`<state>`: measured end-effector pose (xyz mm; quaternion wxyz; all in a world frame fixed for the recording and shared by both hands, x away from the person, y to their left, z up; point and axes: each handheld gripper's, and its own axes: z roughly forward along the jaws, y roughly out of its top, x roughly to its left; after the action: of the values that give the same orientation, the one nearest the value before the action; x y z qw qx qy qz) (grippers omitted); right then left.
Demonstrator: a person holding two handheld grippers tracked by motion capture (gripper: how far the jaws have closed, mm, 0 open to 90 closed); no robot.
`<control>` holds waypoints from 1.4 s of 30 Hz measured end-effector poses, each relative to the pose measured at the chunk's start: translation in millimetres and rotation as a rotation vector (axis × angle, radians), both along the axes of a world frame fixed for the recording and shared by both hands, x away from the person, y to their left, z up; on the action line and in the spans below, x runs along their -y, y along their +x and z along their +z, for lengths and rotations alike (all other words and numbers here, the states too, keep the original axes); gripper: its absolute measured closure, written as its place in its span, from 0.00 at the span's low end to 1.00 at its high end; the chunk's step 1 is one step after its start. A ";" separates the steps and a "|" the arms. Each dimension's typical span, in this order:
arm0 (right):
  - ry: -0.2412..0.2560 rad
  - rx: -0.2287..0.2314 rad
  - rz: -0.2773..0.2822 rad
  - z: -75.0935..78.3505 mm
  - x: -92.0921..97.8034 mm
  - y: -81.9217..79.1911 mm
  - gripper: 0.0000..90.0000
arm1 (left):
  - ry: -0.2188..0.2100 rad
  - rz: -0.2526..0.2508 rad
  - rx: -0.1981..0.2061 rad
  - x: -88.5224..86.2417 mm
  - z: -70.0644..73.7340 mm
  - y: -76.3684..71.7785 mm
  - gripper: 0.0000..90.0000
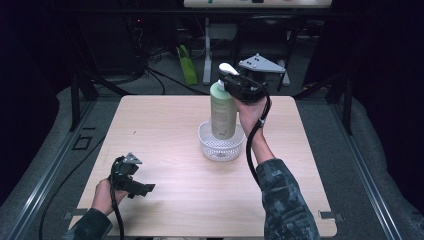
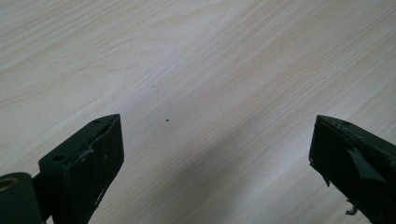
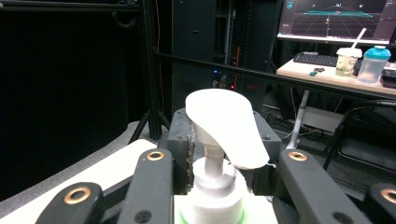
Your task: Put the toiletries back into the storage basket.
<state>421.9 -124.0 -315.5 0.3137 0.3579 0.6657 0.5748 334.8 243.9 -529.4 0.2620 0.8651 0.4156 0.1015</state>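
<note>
Pale wood tabletop point(image 1: 165, 130) fills the middle of the high view, with dark floor and cables around it. Nearest to me, at the lower left of that frame, my left gripper point(image 1: 142, 189) rests low over the bare wood with nothing in it. In the left gripper view its jaws stand wide apart, one at each lower corner, with only wood grain and a small dark speck between them.

Farther up, just right of centre, my right gripper point(image 1: 231, 82) is clamped on the neck of a tall green pump bottle point(image 1: 223, 112), right under the white pump head point(image 1: 227, 67). In the right gripper view the jaws sit tight on either side of the collar, and the pump head point(image 3: 226, 123) rises between them at the centre of the frame. The bottle stands upright with its bottom inside a small white mesh basket point(image 1: 210, 147); I cannot tell whether it rests on the basket floor or hangs just above it.

I judge the bottle fairly heavy if it is full, with smooth, slippery sides and a stiff body. The neck below the pump is the sound place to hold it, since the collar stops it from sliding down. The pump head itself could press in or turn, so I would keep off it. The basket looks light and could tip or slide if the bottle catches its rim.

At the far top of the right gripper view are a desk with a screen point(image 3: 338, 18) and two cups point(image 3: 359, 60).
</note>
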 end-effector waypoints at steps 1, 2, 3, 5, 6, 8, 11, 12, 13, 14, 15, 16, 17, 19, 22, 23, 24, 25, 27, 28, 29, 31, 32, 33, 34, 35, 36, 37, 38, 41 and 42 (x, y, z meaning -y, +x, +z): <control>-0.001 -0.002 -0.001 -1.2 0.1 0.3 0.75 | 0.001 -0.001 0.001 -0.1 -0.1 0.2 0.03; -0.002 -0.003 -0.001 -2.0 0.4 0.6 0.75 | 0.000 -0.001 0.001 -0.2 -0.2 0.5 0.03; -0.004 -0.007 -0.001 -3.7 1.2 1.3 0.75 | 0.000 0.000 0.001 -0.3 -0.3 0.6 0.03; -0.004 -0.009 -0.003 -5.5 2.3 2.2 0.76 | 0.000 -0.001 0.001 -0.2 -0.4 0.8 0.03; -0.003 -0.011 -0.004 -6.2 2.7 2.6 0.75 | 0.001 -0.003 0.000 -0.1 -0.4 0.8 0.03; -0.002 -0.013 -0.008 -8.0 3.2 3.5 0.75 | 0.000 -0.005 -0.002 0.2 -0.6 0.7 0.03; -0.004 -0.015 -0.010 -10.3 3.3 4.5 0.75 | 0.003 -0.004 0.001 0.1 -0.2 0.3 0.03; -0.002 -0.017 -0.010 -11.0 3.1 4.7 0.75 | 0.002 -0.003 0.002 0.1 -0.1 0.1 0.03; -0.002 -0.019 -0.010 -11.6 2.8 5.0 0.76 | 0.002 -0.001 0.002 0.0 -0.1 0.0 0.03; -0.002 -0.020 -0.010 -12.3 2.4 5.3 0.75 | 0.002 0.000 0.003 0.0 -0.1 -0.2 0.03; -0.002 -0.021 -0.009 -13.0 1.9 5.6 0.75 | 0.001 0.001 0.002 0.1 -0.2 -0.4 0.03; -0.004 -0.021 -0.009 -13.8 1.4 5.9 0.75 | 0.001 0.000 0.003 0.2 -0.1 -0.6 0.03; -0.003 -0.022 -0.008 -14.7 0.7 6.1 0.75 | 0.002 -0.002 0.004 0.1 0.1 -0.8 0.03; -0.010 -0.025 -0.006 -16.6 -0.8 6.7 0.75 | -0.001 -0.003 0.006 -0.3 0.7 -1.1 0.03; -0.018 -0.026 -0.004 -20.1 -3.1 7.5 0.75 | -0.012 0.003 0.005 -1.7 1.1 -1.0 0.03; -0.016 -0.031 -0.003 -21.5 -3.7 7.9 0.75 | -0.013 0.005 0.004 -1.8 1.0 -0.9 0.03; -0.018 -0.034 -0.003 -22.8 -4.3 8.6 0.75 | -0.011 0.004 0.003 -1.9 0.9 -0.8 0.03; -0.020 -0.037 -0.004 -24.2 -4.7 9.1 0.75 | -0.011 0.003 0.002 -1.8 0.7 -0.8 0.03; -0.020 -0.041 -0.003 -27.1 -5.4 9.7 0.75 | -0.010 0.002 0.003 -1.8 0.8 -1.0 0.03; -0.019 -0.045 -0.003 -29.0 -5.6 10.0 0.75 | -0.011 0.002 0.003 -1.7 0.8 -1.0 0.03; -0.018 -0.047 -0.002 -30.1 -5.7 10.2 0.75 | -0.011 0.002 0.003 -1.6 0.9 -0.9 0.03; -0.022 -0.052 -0.001 -32.9 -6.5 10.3 0.75 | -0.011 0.001 0.005 -1.5 1.0 -1.0 0.03; -0.021 -0.055 0.000 -34.4 -7.0 10.0 0.75 | -0.009 -0.002 0.005 -1.6 1.1 -1.0 0.03; -0.023 -0.054 0.001 -36.0 -7.4 9.9 0.75 | -0.007 -0.002 0.005 -1.6 1.2 -1.1 0.03; -0.023 -0.057 0.000 -37.4 -7.7 10.1 0.75 | -0.011 0.001 0.004 -1.6 1.0 -1.0 0.03; -0.021 -0.061 0.002 -38.8 -7.8 10.4 0.75 | -0.012 0.002 0.003 -1.6 0.9 -0.9 0.03; -0.023 -0.062 0.002 -40.1 -8.0 10.5 0.75 | -0.011 0.001 0.004 -1.6 1.0 -0.9 0.03; -0.022 -0.064 0.002 -41.5 -8.0 10.5 0.75 | -0.012 0.001 0.004 -1.5 1.0 -0.9 0.03; -0.021 -0.066 0.002 -43.0 -7.9 10.6 0.75 | -0.013 0.002 0.003 -1.6 1.0 -0.9 0.03; -0.020 -0.075 0.002 -48.3 -7.1 11.5 0.75 | -0.008 0.002 0.004 -1.1 0.5 -0.8 0.03; -0.022 -0.078 0.001 -50.1 -7.0 11.7 0.75 | -0.009 -0.001 0.002 -1.0 0.5 -0.8 0.03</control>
<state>433.6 -117.1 -365.6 0.2911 0.3764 0.6840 0.5530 334.0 245.0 -528.9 0.2661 0.8640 0.4155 0.1002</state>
